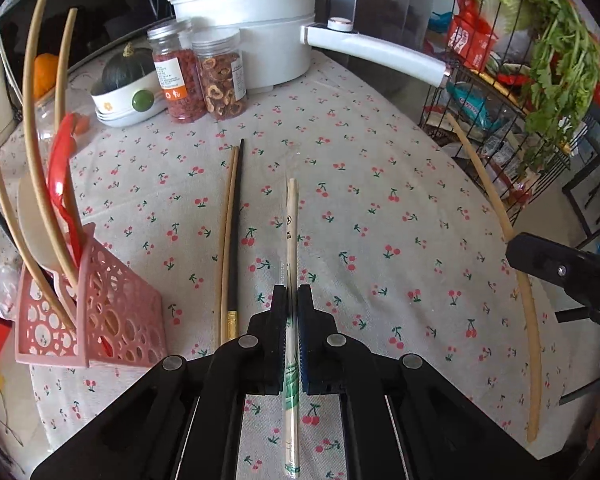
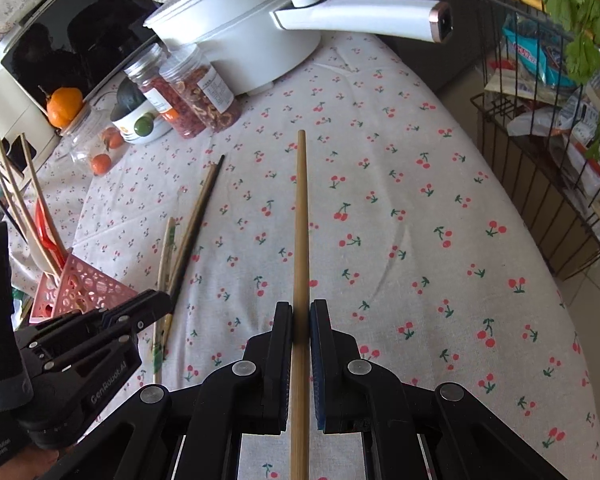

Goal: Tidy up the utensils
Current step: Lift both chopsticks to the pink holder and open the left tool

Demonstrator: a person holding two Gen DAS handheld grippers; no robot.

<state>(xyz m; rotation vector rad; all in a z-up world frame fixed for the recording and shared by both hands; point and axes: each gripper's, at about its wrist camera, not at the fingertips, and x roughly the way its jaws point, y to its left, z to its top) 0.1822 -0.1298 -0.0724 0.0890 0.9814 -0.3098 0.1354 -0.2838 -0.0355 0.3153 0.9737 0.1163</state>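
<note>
The left gripper point(image 1: 293, 292) is clenched on a pair of chopsticks in a clear printed wrapper point(image 1: 291, 240), which runs straight out between its pads and back under the jaws, lifted off the cherry-print tablecloth point(image 1: 380, 200). The right gripper point(image 2: 300, 308) is clamped likewise on a single bare wooden chopstick point(image 2: 301, 216), pointing forward along its fingers.

Taking the pink perforated utensil holder point(image 1: 100, 312) as the landmark: the wrapped pair sits to its right in the left wrist view, and between the two lie a black chopstick point(image 1: 236, 220) and a pale wooden chopstick point(image 1: 226, 240), side by side and touching on the cloth. The holder itself carries several long wooden chopsticks point(image 1: 32, 120), a red utensil point(image 1: 62, 172) and a pale spoon-like piece. The right gripper's chopstick is well to the holder's right, near the table edge. Beyond the holder stand two jars of dried fruit point(image 1: 198, 72) and a white long-handled pot point(image 1: 252, 28).
</note>
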